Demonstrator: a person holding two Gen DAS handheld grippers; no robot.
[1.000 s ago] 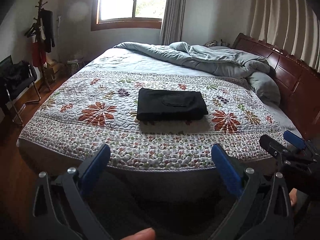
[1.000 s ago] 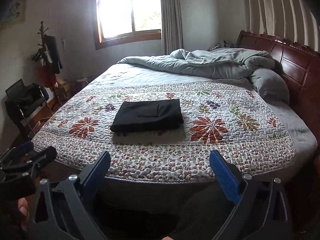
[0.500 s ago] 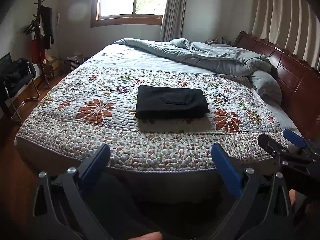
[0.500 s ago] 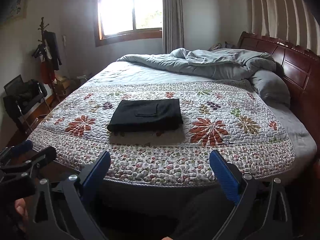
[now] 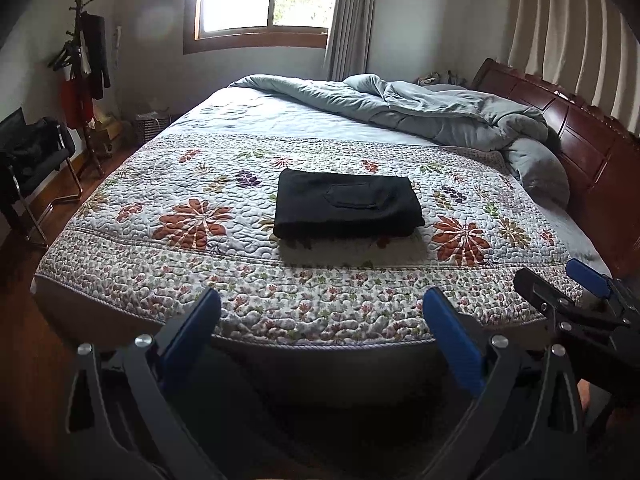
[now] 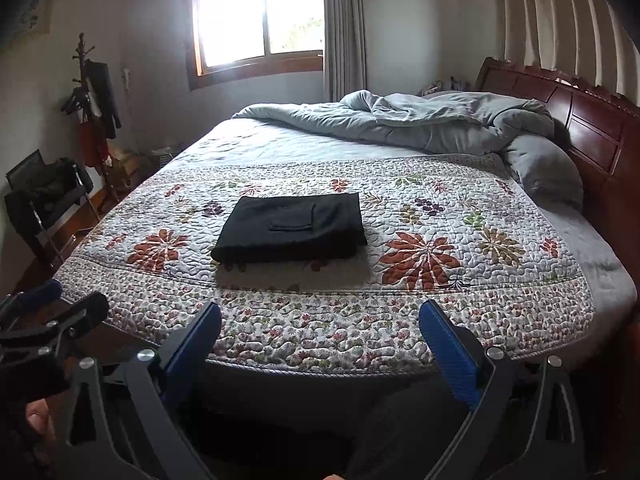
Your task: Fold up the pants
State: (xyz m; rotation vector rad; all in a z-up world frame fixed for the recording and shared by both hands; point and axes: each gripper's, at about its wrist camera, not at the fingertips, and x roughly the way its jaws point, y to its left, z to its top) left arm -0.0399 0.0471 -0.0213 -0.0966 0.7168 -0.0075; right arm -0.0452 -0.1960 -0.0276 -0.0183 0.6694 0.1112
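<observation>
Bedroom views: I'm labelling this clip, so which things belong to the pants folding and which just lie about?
Job:
folded black fabric pants
open left hand-held gripper
open right hand-held gripper
floral quilted bedspread

Lying about:
rumpled grey duvet
wooden coat stand
black folding chair

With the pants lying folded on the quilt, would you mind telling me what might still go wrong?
1. The pants lie on a soft quilt; pressing nearby might loosen the stack.
2. Both grippers, left and right, hang open off the bed; reaching back in could snag a folded edge.
</observation>
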